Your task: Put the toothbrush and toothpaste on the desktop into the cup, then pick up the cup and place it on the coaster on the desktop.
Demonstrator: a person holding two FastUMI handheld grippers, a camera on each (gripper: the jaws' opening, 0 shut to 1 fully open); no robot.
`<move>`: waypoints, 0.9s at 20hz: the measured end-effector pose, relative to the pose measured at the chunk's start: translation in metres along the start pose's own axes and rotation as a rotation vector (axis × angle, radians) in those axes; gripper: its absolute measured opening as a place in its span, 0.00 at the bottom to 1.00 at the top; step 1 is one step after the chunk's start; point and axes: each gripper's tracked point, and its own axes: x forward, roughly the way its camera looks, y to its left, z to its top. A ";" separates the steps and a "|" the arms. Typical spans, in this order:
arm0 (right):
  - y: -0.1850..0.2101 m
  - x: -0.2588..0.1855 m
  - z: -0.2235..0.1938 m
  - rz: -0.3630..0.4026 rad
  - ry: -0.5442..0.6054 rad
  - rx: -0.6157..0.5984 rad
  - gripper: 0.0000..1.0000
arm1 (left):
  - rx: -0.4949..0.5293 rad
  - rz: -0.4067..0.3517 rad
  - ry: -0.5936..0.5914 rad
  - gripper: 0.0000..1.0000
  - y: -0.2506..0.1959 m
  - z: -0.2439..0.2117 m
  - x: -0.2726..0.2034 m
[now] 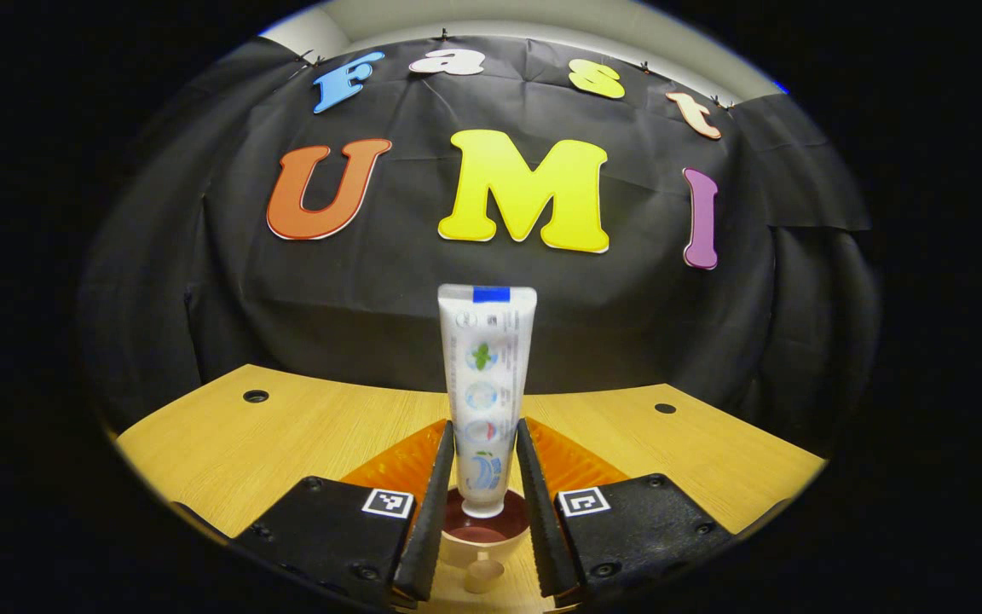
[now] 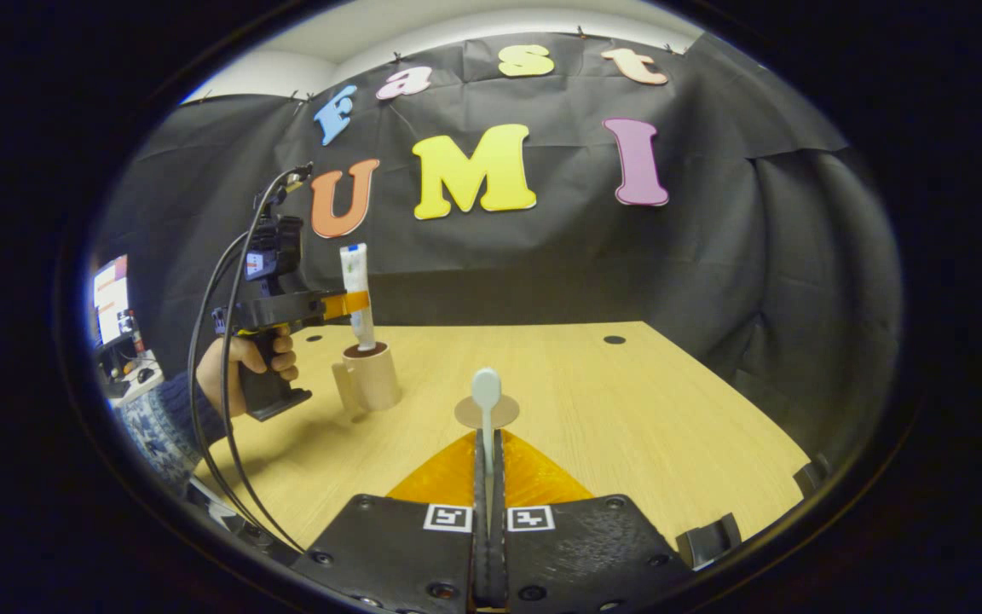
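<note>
Wood-grain counter [image 2: 627,409] under everything. At far left of right gripper view, a hand [image 2: 239,362] on the left gripper [image 2: 357,300], jaws clamped on upright toothpaste [image 1: 486,384], cap end dipped into the cup [image 2: 369,377]; cup's base cut off in left gripper view. Right gripper [image 2: 488,443] jaws pinched on the toothbrush [image 2: 487,388], handle mostly hidden between them, head over the round coaster [image 2: 508,414]
</note>
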 end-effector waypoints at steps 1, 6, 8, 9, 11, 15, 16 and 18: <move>-0.001 0.000 0.000 0.001 0.001 0.000 0.01 | 0.006 0.005 -0.015 0.51 0.001 0.004 0.000; 0.002 0.002 0.000 0.005 0.000 -0.008 0.01 | 0.022 0.019 -0.040 0.96 0.005 0.013 -0.013; 0.006 0.003 0.003 0.010 -0.005 -0.017 0.00 | 0.020 0.037 -0.056 1.00 0.011 0.015 -0.022; 0.009 0.004 0.007 0.010 -0.009 -0.023 0.00 | 0.022 0.041 -0.056 1.00 0.014 0.015 -0.027; 0.017 0.010 0.018 0.022 -0.029 -0.046 0.00 | 0.021 0.055 -0.066 1.00 0.021 0.015 -0.038; 0.036 0.030 0.051 0.033 -0.081 -0.076 0.00 | 0.026 0.086 -0.059 1.00 0.038 0.003 -0.067; 0.043 0.037 0.060 0.039 -0.093 -0.081 0.00 | 0.028 0.087 -0.060 1.00 0.039 -0.002 -0.076; 0.055 0.053 0.078 0.040 -0.113 -0.099 0.00 | 0.039 0.093 -0.054 1.00 0.043 -0.011 -0.093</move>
